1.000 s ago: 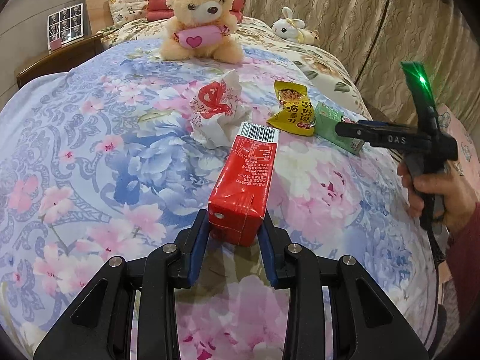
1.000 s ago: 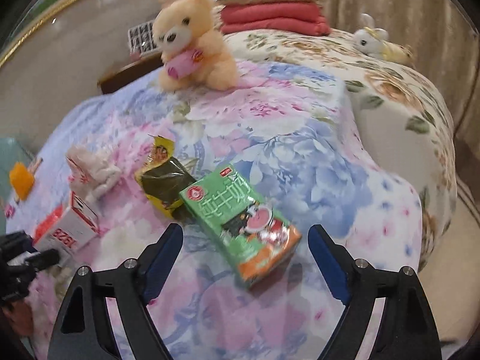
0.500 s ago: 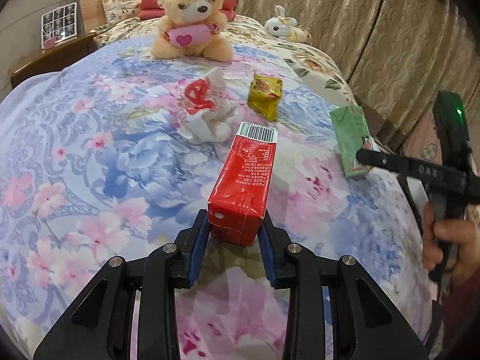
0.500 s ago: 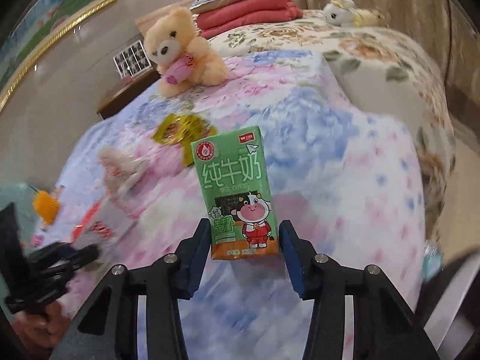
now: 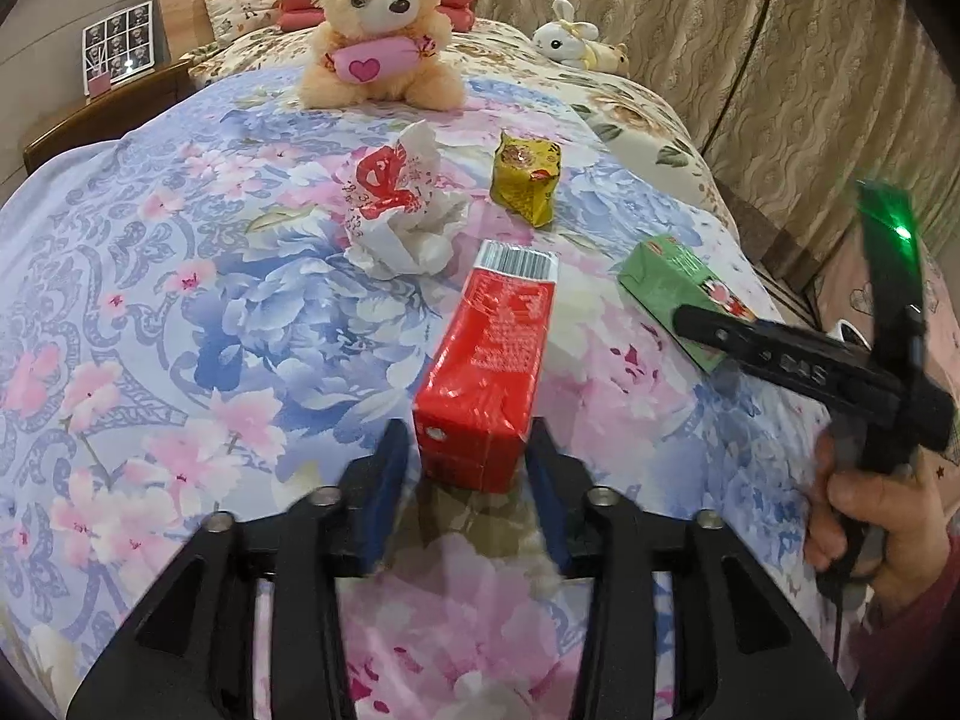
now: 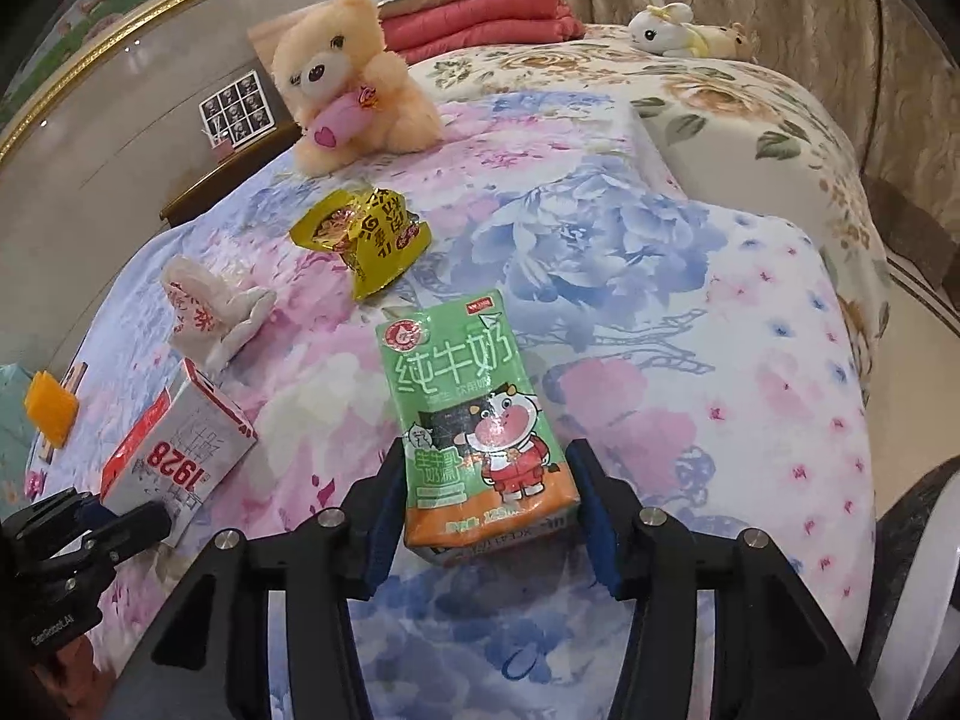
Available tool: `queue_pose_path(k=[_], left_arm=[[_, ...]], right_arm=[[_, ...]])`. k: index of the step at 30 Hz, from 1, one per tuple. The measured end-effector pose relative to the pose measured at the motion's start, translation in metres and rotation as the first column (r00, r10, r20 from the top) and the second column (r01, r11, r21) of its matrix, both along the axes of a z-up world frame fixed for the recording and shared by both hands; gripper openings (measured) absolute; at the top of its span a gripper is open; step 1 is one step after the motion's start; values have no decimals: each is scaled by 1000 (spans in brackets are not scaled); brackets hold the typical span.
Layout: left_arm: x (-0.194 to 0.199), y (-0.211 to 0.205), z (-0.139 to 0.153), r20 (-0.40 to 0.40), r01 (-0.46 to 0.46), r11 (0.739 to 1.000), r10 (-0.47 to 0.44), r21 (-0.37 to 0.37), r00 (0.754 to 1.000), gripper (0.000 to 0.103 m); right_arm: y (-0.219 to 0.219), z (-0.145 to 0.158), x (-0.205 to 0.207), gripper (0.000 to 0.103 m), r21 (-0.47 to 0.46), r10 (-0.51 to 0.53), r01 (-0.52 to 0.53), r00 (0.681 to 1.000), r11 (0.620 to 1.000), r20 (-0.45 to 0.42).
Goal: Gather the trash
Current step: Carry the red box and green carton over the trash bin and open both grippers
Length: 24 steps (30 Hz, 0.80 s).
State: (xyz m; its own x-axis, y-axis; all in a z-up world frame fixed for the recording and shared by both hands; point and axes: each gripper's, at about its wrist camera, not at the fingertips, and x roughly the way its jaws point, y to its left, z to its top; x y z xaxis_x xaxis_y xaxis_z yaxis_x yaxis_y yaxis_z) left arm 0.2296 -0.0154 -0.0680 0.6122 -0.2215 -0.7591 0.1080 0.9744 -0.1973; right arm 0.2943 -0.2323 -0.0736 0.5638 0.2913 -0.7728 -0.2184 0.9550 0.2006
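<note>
My left gripper (image 5: pixel 467 471) is shut on a red drink carton (image 5: pixel 487 378) and holds it over the floral bedspread. My right gripper (image 6: pixel 487 510) is shut on a green milk carton (image 6: pixel 474 432); that carton also shows in the left wrist view (image 5: pixel 678 288), at the tip of the right gripper. A crumpled white and red wrapper (image 5: pixel 402 216) and a yellow snack packet (image 5: pixel 528 180) lie on the bed beyond both cartons. The red carton shows from its white side in the right wrist view (image 6: pixel 180 450).
A teddy bear (image 5: pixel 378 30) sits at the far end of the bed, with a toy rabbit (image 5: pixel 570 39) and folded red blankets (image 6: pixel 480 18) behind. Curtains (image 5: pixel 750 60) hang on the right. A wooden nightstand (image 5: pixel 102 114) stands at the left.
The right gripper closed on the green carton and lifted it off the bed. The left gripper keeps hold of the red carton and has moved slightly.
</note>
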Motion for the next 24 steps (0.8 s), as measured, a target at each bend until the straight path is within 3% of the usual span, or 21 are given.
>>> queue_pose_path(k=[3,5,18,24], left_arm=[[5,-4,-2,5,10,1000,-10,13,1000,42],[7,-10,-4,1,24,999,-24,35,1000,30],[-33,-70,20,58,166,985,-169,49,984,29],[-50,-100,26,62,226,972,-230,62,971,29]], right_arm=[[-4,9,-16,50,28,-9,9,1000,1000,21],[-9,14,-24,50,60,-25,23,999,998,28],[-60,36,-104,50,203,-142,131,989,970,44],[-87,42,-136,50,226,-196,178,979,958,56]])
